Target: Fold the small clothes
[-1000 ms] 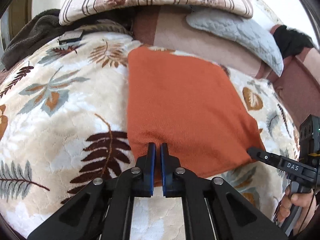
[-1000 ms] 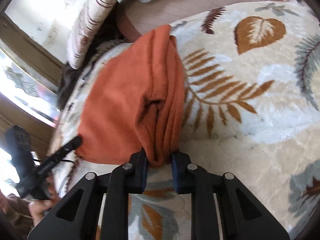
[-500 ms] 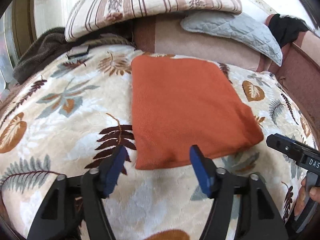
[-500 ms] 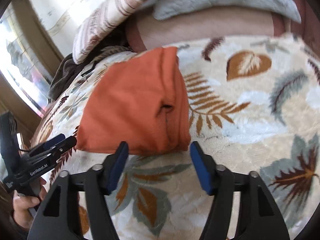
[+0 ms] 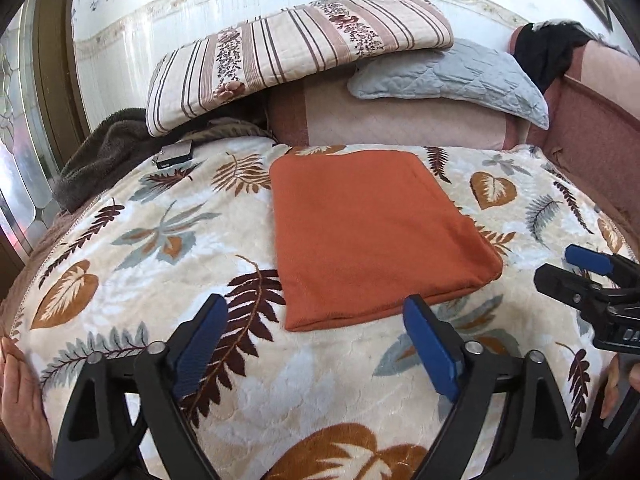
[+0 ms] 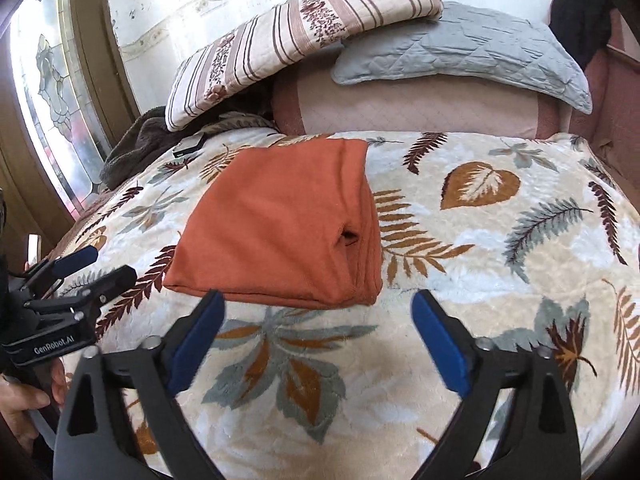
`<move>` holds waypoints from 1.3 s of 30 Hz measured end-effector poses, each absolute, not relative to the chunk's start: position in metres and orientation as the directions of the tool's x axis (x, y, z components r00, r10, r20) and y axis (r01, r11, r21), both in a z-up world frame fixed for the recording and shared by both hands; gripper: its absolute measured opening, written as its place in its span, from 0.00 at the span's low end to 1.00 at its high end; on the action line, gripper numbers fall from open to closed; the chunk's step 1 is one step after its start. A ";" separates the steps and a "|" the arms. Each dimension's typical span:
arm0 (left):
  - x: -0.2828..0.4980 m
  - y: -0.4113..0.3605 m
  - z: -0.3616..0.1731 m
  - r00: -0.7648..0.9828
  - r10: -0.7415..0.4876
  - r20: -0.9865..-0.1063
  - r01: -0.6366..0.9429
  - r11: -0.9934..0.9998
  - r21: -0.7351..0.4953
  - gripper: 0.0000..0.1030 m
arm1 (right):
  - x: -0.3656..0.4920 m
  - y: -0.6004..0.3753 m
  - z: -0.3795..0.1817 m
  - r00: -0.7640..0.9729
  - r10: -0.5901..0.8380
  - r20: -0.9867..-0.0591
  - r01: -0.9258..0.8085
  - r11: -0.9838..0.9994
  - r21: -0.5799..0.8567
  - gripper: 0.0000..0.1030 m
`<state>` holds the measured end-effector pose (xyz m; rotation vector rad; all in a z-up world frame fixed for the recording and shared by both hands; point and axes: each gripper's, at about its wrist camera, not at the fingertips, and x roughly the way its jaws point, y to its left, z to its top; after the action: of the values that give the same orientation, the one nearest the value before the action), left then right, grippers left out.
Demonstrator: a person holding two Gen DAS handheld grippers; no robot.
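Nearest, both claws stand released and empty: the left gripper has its blue pads spread wide just short of the near hem of the orange garment, and the right gripper gapes the same way before the garment's near right corner. Neither touches the cloth, which suggests the fold in hand is finished and the tools are held clear so as not to drag it. Ahead of the claws, the garment lies as a flat folded rectangle on the leaf-patterned blanket, its layered edges stacked on the right side, where a small dark opening shows between layers in the right wrist view. Farther beyond, a striped pillow and a grey quilted pillow rest against the headboard, well apart from the garment.
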<state>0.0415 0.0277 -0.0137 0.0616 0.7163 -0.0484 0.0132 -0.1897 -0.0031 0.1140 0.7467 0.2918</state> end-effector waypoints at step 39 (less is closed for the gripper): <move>0.018 0.019 0.015 0.787 0.055 -0.615 0.061 0.984 0.166 1.00 | -0.008 -0.196 0.027 0.707 0.261 -0.657 -0.184 0.965 0.186 1.00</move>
<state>0.0184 0.0194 0.0152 0.1812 0.6664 -0.0028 -0.0084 -0.1962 0.0273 0.1092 0.7460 0.2478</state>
